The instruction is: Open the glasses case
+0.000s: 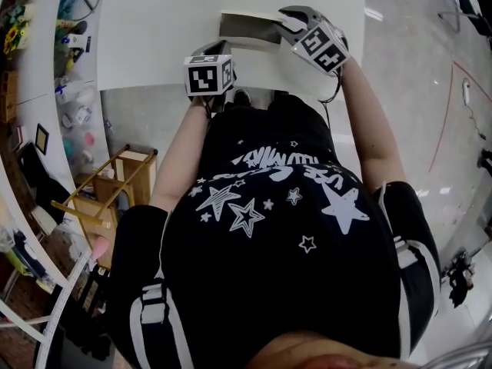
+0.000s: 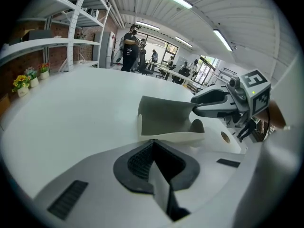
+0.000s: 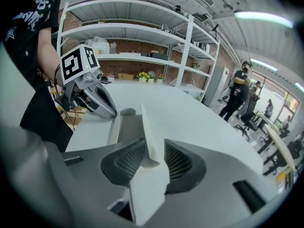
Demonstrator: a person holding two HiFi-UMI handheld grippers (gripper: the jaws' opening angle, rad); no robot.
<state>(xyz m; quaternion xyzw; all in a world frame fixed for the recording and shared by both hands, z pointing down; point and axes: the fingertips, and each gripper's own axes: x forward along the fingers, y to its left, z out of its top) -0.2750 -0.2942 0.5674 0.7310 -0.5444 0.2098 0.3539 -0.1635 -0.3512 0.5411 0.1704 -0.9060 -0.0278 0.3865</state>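
Left gripper tilted down, clamped on the near rim of the glasses case, right gripper likewise tilted, pinching the case's raised lid — wide surface open beyond the case.

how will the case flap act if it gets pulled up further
The flap is probably thin and bendy: it curves in the left gripper view while the right gripper pinches its edge. The case looks light and flat-bottomed, so it may slide or lift off the table rather than tip.
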